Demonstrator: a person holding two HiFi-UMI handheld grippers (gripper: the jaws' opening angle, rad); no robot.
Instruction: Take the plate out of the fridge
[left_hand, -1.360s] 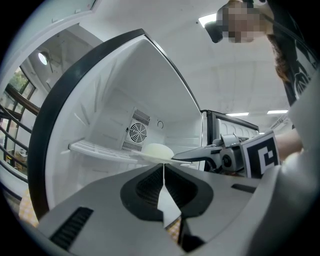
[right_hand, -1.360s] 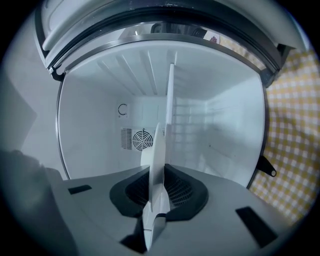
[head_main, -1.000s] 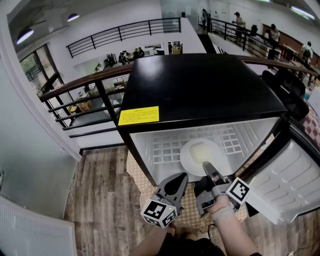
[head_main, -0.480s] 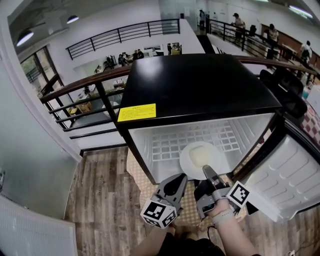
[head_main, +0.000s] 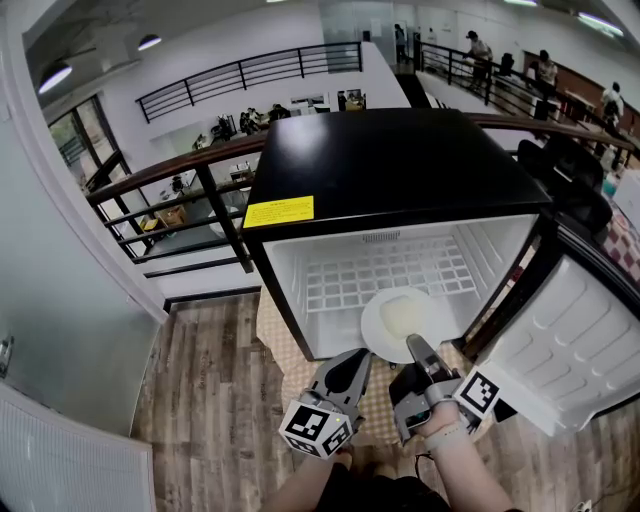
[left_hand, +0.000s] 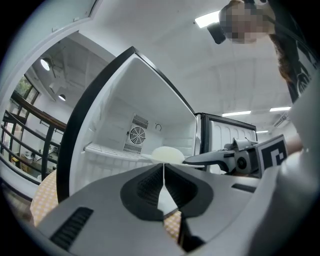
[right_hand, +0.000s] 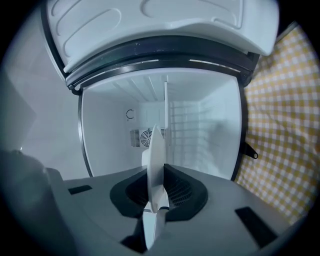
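A black mini fridge (head_main: 390, 165) stands open with a white inside and a wire shelf (head_main: 385, 275). The pale round plate (head_main: 405, 318) lies level at the shelf's front edge, partly out past the opening. My right gripper (head_main: 415, 347) is shut on the plate's near rim. In the right gripper view the plate (right_hand: 156, 150) shows edge-on between the jaws of that gripper (right_hand: 156, 175). My left gripper (head_main: 347, 372) hangs just left of it, shut and empty. The left gripper (left_hand: 163, 172) looks at the plate (left_hand: 167, 154) and the right gripper (left_hand: 225, 157).
The fridge door (head_main: 565, 350) swings open to the right. A yellow checked mat (head_main: 375, 425) lies on the wooden floor (head_main: 210, 390) under the fridge. A dark railing (head_main: 170, 185) runs behind the fridge. The wall (head_main: 60, 330) stands to the left.
The right gripper has drawn back toward me with the plate, which has slid forward to the shelf's front edge. The left gripper has hardly moved.
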